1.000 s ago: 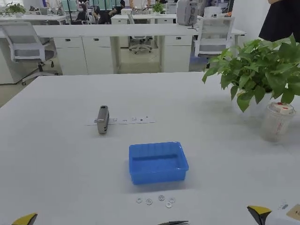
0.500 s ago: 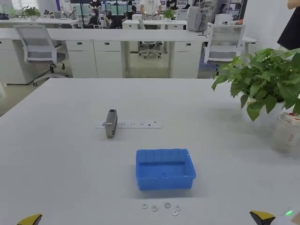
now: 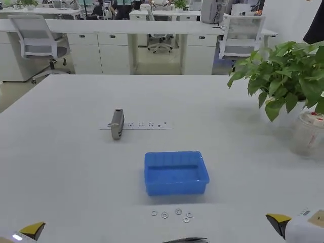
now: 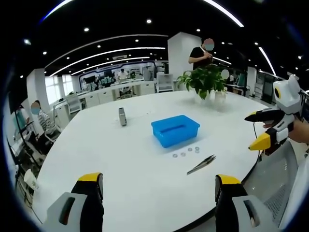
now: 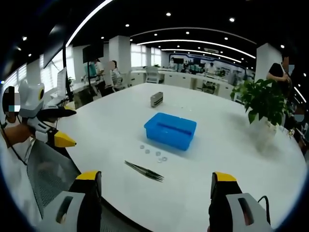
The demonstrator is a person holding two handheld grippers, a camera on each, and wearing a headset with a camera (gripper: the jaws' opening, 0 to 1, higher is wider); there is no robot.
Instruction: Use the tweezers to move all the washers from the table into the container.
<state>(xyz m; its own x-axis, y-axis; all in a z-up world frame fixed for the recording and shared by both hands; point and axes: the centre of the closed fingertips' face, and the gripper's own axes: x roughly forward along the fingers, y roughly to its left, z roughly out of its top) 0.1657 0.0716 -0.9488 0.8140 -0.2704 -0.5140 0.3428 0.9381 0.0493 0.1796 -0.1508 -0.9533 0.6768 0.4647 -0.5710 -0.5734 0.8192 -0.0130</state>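
Observation:
Several small metal washers (image 3: 172, 214) lie in a loose row on the white table, just in front of the blue container (image 3: 176, 172). Thin metal tweezers (image 3: 186, 240) rest flat nearer the table's front edge. My left gripper (image 4: 158, 181) stands open and holds nothing, well back from the tweezers (image 4: 202, 164) and washers (image 4: 186, 153). The right gripper (image 5: 154, 178) is also open and holds nothing, short of the tweezers (image 5: 144, 170) and container (image 5: 170, 129). In the head view one yellow fingertip (image 3: 31, 230) sits bottom left and another fingertip (image 3: 277, 223) bottom right.
A grey device (image 3: 117, 123) lies on a white strip (image 3: 144, 125) behind the container. A potted plant (image 3: 283, 81) and a clear lidded cup (image 3: 310, 134) stand at the right. Office desks and chairs (image 3: 35, 43) lie beyond the table.
The head camera has shifted, so the whole scene slides and the tweezers show again at the bottom. The washers, container and tweezers lie where they were; both grippers stay low at the near edge.

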